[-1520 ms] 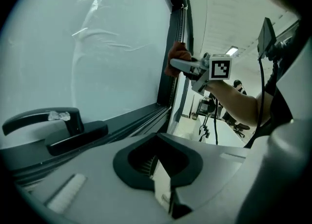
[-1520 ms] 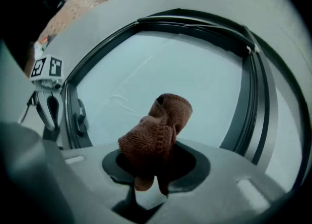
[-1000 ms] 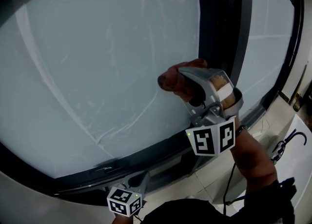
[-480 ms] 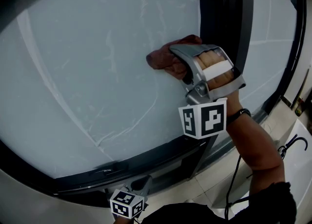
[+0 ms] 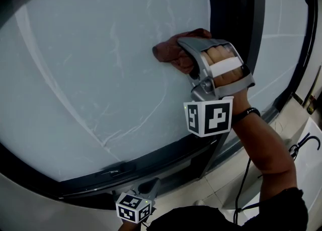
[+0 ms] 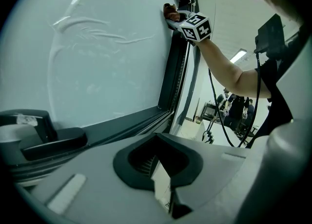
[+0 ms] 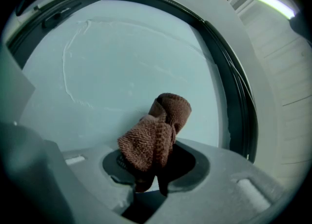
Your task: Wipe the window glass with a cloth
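The window glass (image 5: 100,64) is a big pale pane with white streaks. A brown cloth (image 5: 172,51) is pressed flat on the pane just left of the dark upright frame bar (image 5: 231,23), and my right gripper (image 5: 185,60) is shut on it. The right gripper view has the bunched cloth (image 7: 156,135) sticking out of the right gripper (image 7: 151,179) against the glass (image 7: 122,71). My left gripper (image 5: 147,187) hangs low below the sill, off the glass. Its own view shows the left gripper (image 6: 161,169) shut on nothing, with the cloth (image 6: 169,9) far up the pane.
A dark frame (image 5: 151,162) runs under the pane, and a second pane (image 5: 282,33) lies right of the bar. A black handle (image 6: 48,142) sits on the lower frame. Cables and a black hook (image 5: 306,142) are on the pale floor at right. People and equipment (image 6: 234,113) stand far behind.
The right gripper has carried the cloth up the glass, from near the lower frame to mid-height beside the upright bar. The left gripper has hardly moved.
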{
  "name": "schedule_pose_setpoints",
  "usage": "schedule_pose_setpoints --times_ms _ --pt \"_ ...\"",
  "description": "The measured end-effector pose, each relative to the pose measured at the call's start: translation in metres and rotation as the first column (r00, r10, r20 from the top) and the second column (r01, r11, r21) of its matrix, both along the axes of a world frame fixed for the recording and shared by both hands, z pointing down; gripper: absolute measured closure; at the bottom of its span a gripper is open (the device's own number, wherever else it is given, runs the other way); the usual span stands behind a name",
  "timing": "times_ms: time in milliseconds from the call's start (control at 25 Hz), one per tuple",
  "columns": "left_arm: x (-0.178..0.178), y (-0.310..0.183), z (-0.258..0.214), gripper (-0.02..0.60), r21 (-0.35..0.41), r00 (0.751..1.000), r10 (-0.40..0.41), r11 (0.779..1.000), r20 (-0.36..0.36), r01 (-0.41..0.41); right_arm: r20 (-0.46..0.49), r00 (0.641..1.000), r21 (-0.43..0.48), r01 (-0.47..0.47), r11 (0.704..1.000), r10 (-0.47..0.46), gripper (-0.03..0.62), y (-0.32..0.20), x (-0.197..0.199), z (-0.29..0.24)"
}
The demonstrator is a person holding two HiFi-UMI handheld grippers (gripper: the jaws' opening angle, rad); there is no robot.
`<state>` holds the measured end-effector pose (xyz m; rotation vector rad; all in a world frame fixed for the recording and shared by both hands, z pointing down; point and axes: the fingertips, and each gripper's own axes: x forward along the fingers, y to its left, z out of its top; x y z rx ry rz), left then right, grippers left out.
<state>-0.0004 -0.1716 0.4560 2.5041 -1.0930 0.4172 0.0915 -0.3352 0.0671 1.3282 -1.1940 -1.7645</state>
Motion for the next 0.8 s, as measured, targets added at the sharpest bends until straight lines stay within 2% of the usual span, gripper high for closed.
schedule_pose_setpoints --times_ms 400,800 --pt "-0.005 0.004 0.007 0.565 -0.014 1.0 -0.007 1.0 -0.002 0.007 0.043 0.999 -0.024 0.009 1.0 -0.008 0.49 -0.002 0.005 0.023" --pt "-0.008 0.004 0.006 0.565 -0.012 1.0 -0.015 1.0 0.008 0.015 0.036 0.999 -0.07 0.009 0.998 -0.006 0.49 -0.004 0.008 0.051"
